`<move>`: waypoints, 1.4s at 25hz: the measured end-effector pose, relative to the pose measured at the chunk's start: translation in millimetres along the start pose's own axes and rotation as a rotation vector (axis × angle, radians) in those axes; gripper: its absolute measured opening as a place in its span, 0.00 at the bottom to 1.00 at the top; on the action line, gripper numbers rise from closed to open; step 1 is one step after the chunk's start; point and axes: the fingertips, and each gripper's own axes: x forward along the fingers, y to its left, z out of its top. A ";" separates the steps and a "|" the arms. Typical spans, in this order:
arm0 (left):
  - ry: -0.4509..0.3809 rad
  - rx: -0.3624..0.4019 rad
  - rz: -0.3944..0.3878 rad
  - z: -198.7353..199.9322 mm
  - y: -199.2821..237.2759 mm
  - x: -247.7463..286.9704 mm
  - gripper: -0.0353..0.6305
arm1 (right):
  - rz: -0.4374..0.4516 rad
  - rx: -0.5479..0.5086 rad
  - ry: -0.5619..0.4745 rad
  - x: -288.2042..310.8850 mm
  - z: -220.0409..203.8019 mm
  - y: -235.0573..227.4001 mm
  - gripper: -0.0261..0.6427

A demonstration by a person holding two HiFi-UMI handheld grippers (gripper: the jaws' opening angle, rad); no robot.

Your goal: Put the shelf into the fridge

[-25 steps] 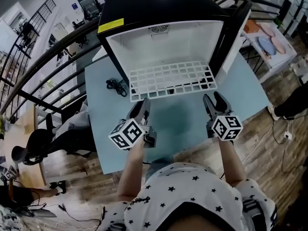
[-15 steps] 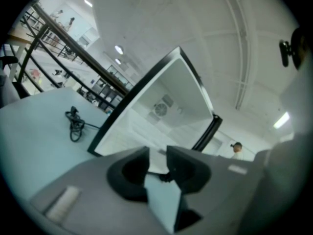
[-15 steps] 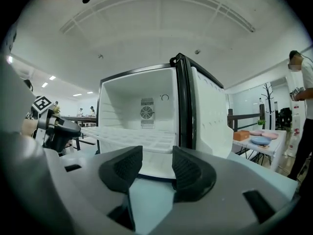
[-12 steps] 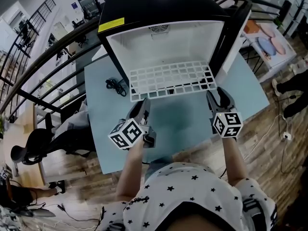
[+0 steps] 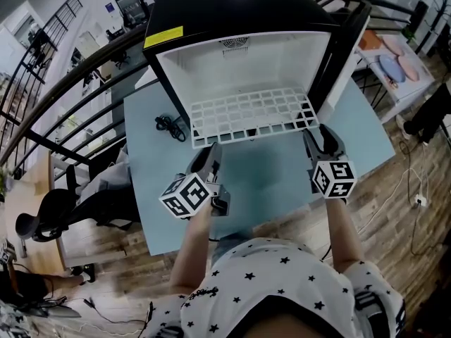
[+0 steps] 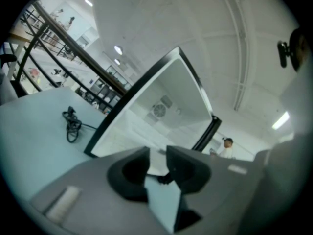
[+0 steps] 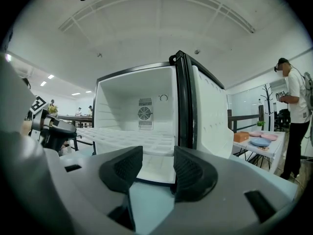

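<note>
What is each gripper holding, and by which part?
The left gripper pinches the shelf at its near left corner. The right gripper holds nothing: its tongs stand apart beside the near right corner.

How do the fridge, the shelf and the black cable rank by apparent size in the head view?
1. fridge: largest by far.
2. shelf: clearly smaller, sticking out of the fridge's opening.
3. black cable: smallest, a little coil left of the shelf.

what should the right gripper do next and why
Probably ease the right gripper forward onto the front right corner of the shelf and close. Its fingers stand apart with nothing between, while the left gripper has the shelf edge between its fingers.
</note>
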 end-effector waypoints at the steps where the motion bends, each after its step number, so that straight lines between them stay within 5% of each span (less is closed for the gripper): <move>1: -0.001 -0.003 0.000 0.4 0.5 0.7 0.21 | 0.001 0.001 0.000 1.0 0.1 -0.1 0.31; 35: -0.038 -0.015 0.012 19.7 23.0 45.2 0.22 | -0.075 0.064 0.004 51.4 -0.1 -12.7 0.31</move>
